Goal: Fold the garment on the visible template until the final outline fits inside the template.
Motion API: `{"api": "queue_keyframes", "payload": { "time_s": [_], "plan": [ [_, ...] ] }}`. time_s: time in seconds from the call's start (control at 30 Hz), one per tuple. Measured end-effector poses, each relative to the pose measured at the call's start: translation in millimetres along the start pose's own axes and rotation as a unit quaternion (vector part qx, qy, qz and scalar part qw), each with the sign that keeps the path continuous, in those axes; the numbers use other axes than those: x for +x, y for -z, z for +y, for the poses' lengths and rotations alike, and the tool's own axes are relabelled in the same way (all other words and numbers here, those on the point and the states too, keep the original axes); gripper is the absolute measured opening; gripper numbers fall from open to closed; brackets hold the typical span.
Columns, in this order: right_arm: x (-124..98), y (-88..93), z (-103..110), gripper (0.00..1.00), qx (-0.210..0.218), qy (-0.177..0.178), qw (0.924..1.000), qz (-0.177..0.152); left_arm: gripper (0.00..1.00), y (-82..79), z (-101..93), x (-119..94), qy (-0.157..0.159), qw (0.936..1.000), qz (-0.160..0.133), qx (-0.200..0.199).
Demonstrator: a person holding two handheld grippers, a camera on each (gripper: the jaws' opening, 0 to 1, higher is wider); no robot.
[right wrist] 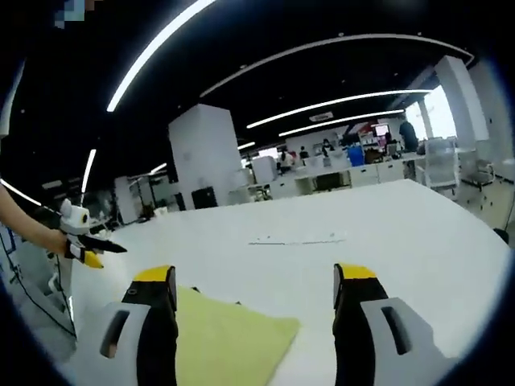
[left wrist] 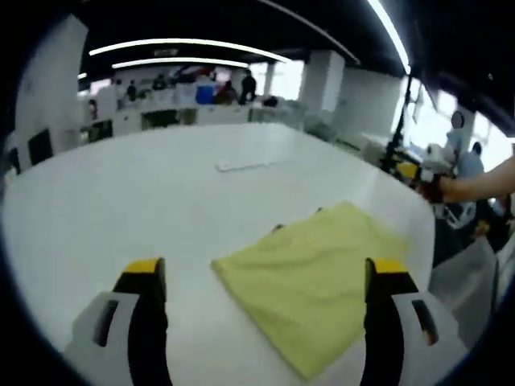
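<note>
— Fingers first: how do yours stand?
— Your left gripper [left wrist: 265, 277] has its yellow-tipped jaws wide apart, holding nothing; your right gripper [right wrist: 256, 285] the same.
— Where's the garment?
— Your yellow cloth [left wrist: 310, 281] lies folded flat on the white table [left wrist: 145, 193], just ahead of both grippers.
— Any writing?
— None you can read; a pale strip [right wrist: 296, 240] lies farther back on the table.
</note>
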State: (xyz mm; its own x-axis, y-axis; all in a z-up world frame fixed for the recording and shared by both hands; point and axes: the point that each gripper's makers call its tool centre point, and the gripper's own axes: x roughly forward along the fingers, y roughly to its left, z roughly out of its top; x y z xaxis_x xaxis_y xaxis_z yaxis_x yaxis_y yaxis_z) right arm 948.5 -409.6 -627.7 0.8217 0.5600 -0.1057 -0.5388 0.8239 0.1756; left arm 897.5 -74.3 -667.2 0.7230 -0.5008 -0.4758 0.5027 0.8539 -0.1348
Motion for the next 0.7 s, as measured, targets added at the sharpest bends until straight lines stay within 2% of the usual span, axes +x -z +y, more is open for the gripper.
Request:
{"api": "queue_keyframes", "payload": {
  "time_s": [0.23,0.37,0.7],
  "plan": [
    [-8,-4.7,6,0.79,-0.003,0.000,1.0000,-0.002,0.99,-0.7,-6.0,-12,-0.010,0.9997,-0.001,0.020],
    [-14,-8.9,13,0.78,0.001,-0.002,1.0000,-0.007,0.99,-0.9,-8.8,-19,-0.016,0.9997,-0.004,0.017],
    [-35,-5.1,30,0.77,-0.010,-0.008,0.9999,0.004,0.98,8.7,-16.4,-37,-0.026,0.9996,-0.007,0.004]
  ]
}}
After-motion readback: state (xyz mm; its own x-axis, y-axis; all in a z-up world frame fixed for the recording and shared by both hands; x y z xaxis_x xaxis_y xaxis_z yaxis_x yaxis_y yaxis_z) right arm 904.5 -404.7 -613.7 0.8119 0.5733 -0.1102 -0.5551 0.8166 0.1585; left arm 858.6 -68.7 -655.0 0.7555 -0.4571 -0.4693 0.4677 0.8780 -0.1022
